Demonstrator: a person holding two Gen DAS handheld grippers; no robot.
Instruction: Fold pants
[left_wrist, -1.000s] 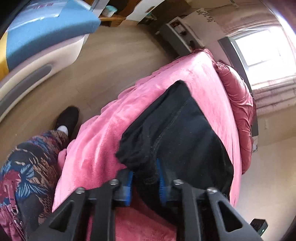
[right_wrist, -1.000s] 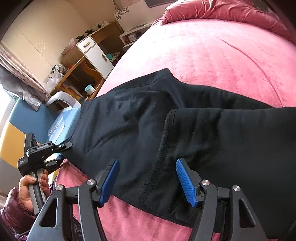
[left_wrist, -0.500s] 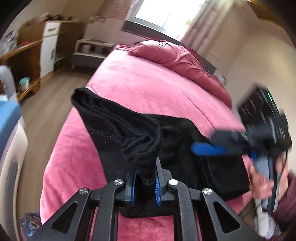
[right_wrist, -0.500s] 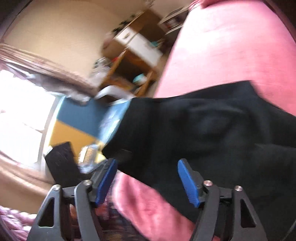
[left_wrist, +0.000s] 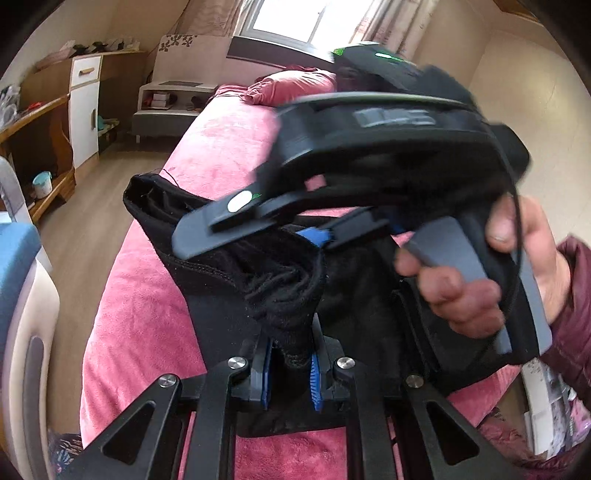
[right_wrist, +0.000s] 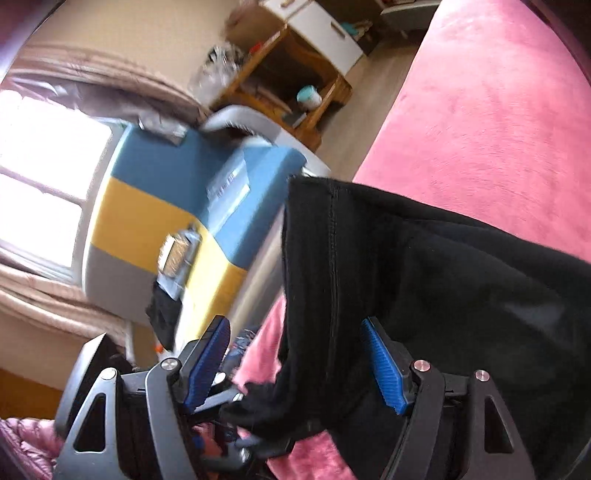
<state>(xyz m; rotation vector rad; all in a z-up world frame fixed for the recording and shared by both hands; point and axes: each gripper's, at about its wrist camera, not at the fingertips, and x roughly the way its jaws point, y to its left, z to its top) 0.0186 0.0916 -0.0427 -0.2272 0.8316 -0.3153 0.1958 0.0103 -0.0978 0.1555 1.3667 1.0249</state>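
**Left fingers pinched on pants, right fingers spread wide**

My left gripper (left_wrist: 290, 363) has its blue pads nearly together, clamped on a bunched wad of the black pants (left_wrist: 280, 280); the fabric rises out of the jaws in a gathered clump. My right gripper (right_wrist: 295, 363) has its blue pads spread wide. Pants fabric hangs between them, but neither pad presses it, so no hold there.

The pants lie across the near edge of the pink bed cover (left_wrist: 221, 147). In the left view a stitched hem edge runs from the open cuff (left_wrist: 147, 192) at far left down toward my jaws. In the right view a vertical seam (right_wrist: 334, 266) runs down the lifted panel, whose left edge hangs past the bed's side.

The right gripper's body (left_wrist: 369, 136), held by my right hand (left_wrist: 476, 280), crosses close above the pants in the left view, blurred. Tight there.

Room: the bed cover beyond the pants is bare pink up to the pillows (left_wrist: 291, 86). Wood floor (left_wrist: 92, 221) to the left, with a blue-and-yellow cushioned block (right_wrist: 207, 206) beside the bed.
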